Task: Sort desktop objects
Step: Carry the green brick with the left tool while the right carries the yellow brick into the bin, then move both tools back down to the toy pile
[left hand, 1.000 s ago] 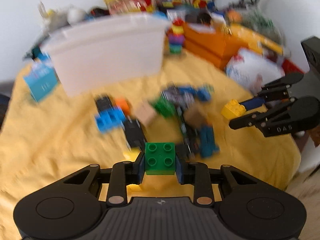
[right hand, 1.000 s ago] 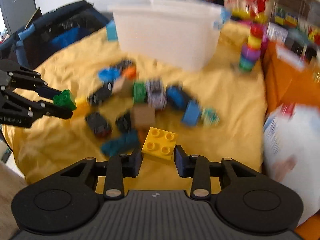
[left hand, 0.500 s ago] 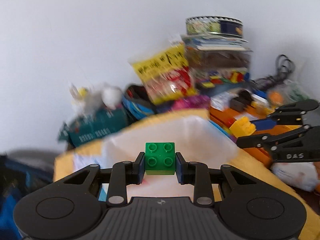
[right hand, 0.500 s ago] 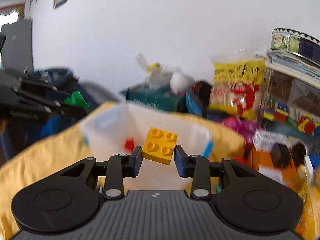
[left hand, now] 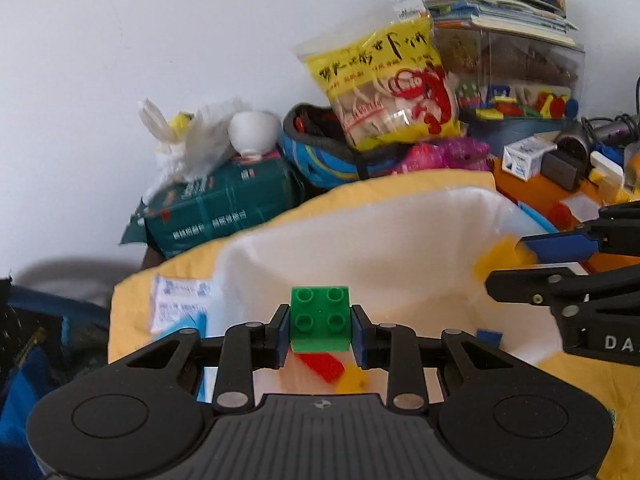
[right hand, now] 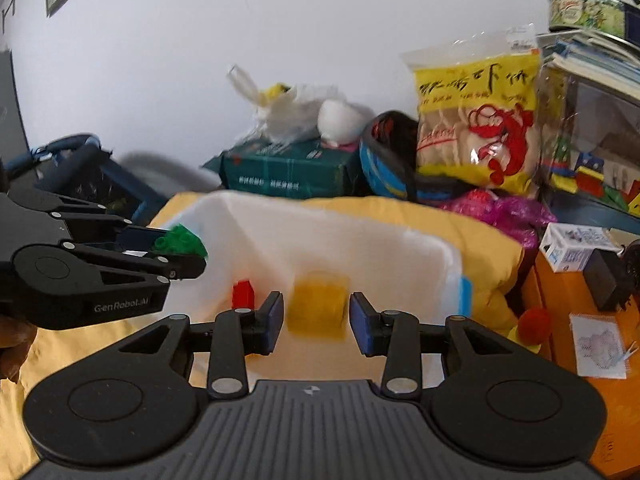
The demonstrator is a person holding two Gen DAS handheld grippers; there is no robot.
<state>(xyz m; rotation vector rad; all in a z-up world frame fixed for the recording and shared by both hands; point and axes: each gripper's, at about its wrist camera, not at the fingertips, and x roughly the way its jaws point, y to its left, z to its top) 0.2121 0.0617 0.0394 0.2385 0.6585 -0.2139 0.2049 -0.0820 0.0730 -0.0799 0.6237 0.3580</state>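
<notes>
Left gripper is clamped on a green brick: 2x2 studs, bright green, studs facing the camera, sitting level between the blue pads, lower centre of the left wrist view. In the right wrist view the same brick shows at mid-left, poking out past the black fingertips, over the near-left corner of the white bin.

Right gripper has its jaws apart, pads clear of the yellow brick on both sides. The yellow brick is motion-blurred, squarish, no studs readable, lower centre of frame between the pads and over the bin's interior. Cannot tell if it touches anything. In the left wrist view it is a yellow smear at mid-right, just beside the right gripper's blue pad.

Bin: translucent white, open top, on a yellow cloth. Inside, a red brick sits left of centre in the right wrist view; in the left wrist view it lies directly below the green brick, with a small yellow piece next to it and a blue piece to the lower right.

Background clutter along the wall: yellow snack bag upper centre-right, green package mid-left.
</notes>
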